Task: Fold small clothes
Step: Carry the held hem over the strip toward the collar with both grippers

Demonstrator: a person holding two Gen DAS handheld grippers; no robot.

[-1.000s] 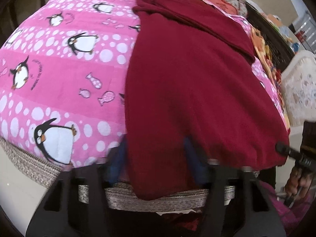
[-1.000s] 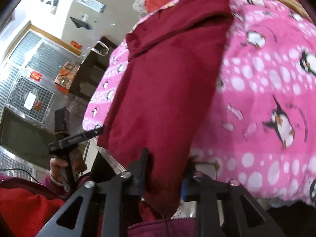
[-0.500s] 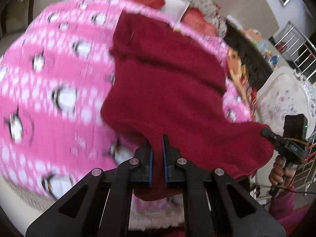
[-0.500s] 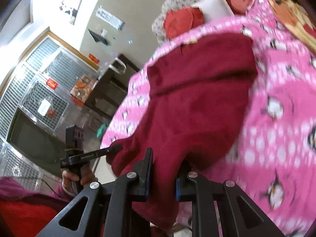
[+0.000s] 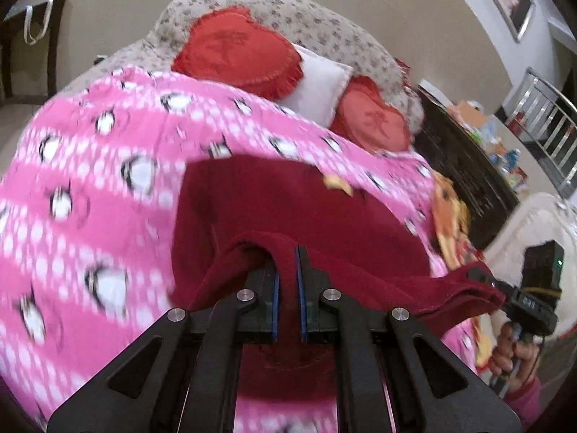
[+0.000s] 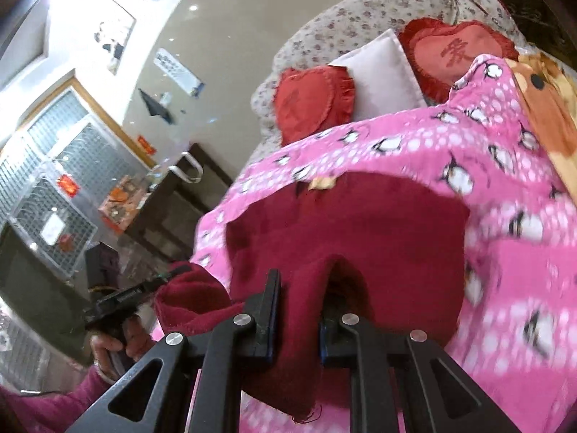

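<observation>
A dark red garment (image 5: 288,202) lies on a pink penguin-print blanket (image 5: 90,195) over a bed. My left gripper (image 5: 287,270) is shut on the garment's near hem and holds it lifted above the rest of the cloth. My right gripper (image 6: 299,299) is shut on the other corner of the same hem of the garment (image 6: 346,231). The lifted edge spans between the two grippers. The right gripper also shows at the right of the left wrist view (image 5: 483,281), and the left gripper at the left of the right wrist view (image 6: 158,285).
Two red heart cushions (image 5: 238,50) (image 5: 375,119) and a white pillow (image 5: 317,86) lie at the head of the bed against a floral headboard (image 5: 324,25). An orange printed cloth (image 6: 541,108) lies at the blanket's right edge. A dark cabinet (image 5: 465,166) stands on the right side.
Both grippers have lifted the garment's near hem and carried it forward over the rest of the cloth. The garment now looks about half as long on the blanket.
</observation>
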